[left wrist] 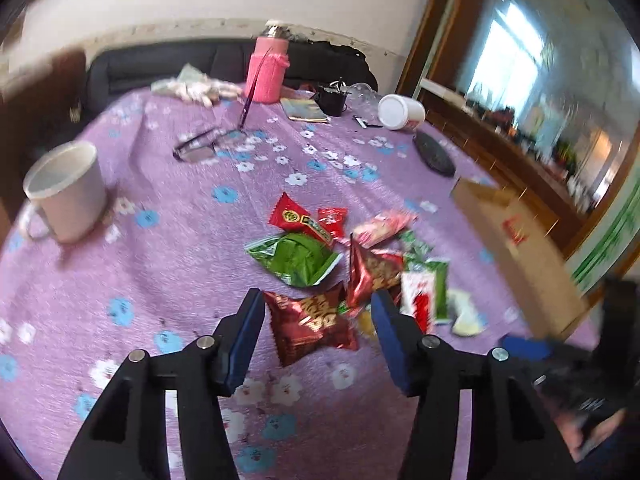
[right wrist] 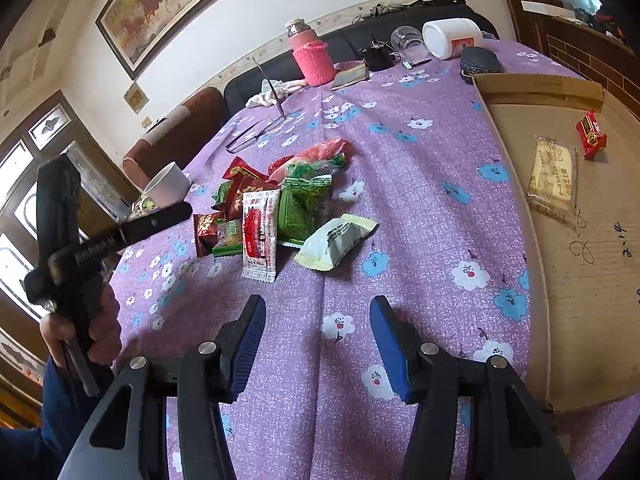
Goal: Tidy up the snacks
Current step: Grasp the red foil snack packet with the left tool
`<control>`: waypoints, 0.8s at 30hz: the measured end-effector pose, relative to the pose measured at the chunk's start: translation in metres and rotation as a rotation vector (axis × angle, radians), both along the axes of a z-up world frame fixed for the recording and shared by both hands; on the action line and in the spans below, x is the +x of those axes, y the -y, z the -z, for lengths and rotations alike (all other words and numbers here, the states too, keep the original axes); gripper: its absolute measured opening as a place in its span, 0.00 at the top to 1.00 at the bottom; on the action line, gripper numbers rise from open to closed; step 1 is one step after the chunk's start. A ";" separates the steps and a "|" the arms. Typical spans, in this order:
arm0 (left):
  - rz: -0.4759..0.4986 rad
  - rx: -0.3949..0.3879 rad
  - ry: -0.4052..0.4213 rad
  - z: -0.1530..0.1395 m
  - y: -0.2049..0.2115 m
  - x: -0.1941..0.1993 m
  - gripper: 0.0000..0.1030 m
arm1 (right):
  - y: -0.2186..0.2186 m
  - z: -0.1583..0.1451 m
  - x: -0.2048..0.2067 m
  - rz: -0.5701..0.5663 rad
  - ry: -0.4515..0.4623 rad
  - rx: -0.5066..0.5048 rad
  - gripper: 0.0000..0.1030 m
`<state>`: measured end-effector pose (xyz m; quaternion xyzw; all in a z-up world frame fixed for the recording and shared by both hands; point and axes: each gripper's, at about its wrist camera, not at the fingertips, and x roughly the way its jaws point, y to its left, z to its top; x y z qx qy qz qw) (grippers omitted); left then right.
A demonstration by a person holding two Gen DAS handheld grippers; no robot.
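Observation:
A heap of snack packets lies on the purple flowered tablecloth [right wrist: 400, 184]. In the left wrist view my left gripper [left wrist: 316, 294] is open just over a dark red packet [left wrist: 312, 328], whose top lies between the blue pads without touching them. Beyond it are a green packet [left wrist: 296, 258] and a bright red one [left wrist: 296, 218]. My right gripper [right wrist: 317, 300] is open over bare cloth, short of a white-and-red sachet [right wrist: 260, 236] and a pale green packet [right wrist: 338, 242]. The flat cardboard box [right wrist: 580, 272] on the right holds a red packet [right wrist: 591, 134] and a clear beige one [right wrist: 554, 178].
A white mug [left wrist: 66, 192] stands at the left. Glasses [left wrist: 200, 148], a pink flask [left wrist: 267, 68], a tipped white jar [left wrist: 400, 111] and a dark oval case [left wrist: 434, 154] sit at the back. A hand [right wrist: 100, 332] holds the left tool at the table's left edge.

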<state>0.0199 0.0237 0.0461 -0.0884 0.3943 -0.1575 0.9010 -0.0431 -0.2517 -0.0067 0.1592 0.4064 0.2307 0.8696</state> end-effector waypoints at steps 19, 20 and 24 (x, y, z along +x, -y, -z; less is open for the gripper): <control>0.016 0.089 -0.080 0.008 0.017 -0.021 0.27 | 0.007 -0.002 -0.003 0.012 0.004 0.019 0.43; 0.007 0.125 -0.046 0.003 0.018 -0.021 0.25 | 0.007 -0.002 -0.003 0.014 0.004 0.019 0.43; 0.039 0.173 0.004 -0.008 0.023 -0.005 0.23 | 0.009 -0.002 -0.003 0.020 -0.001 0.027 0.43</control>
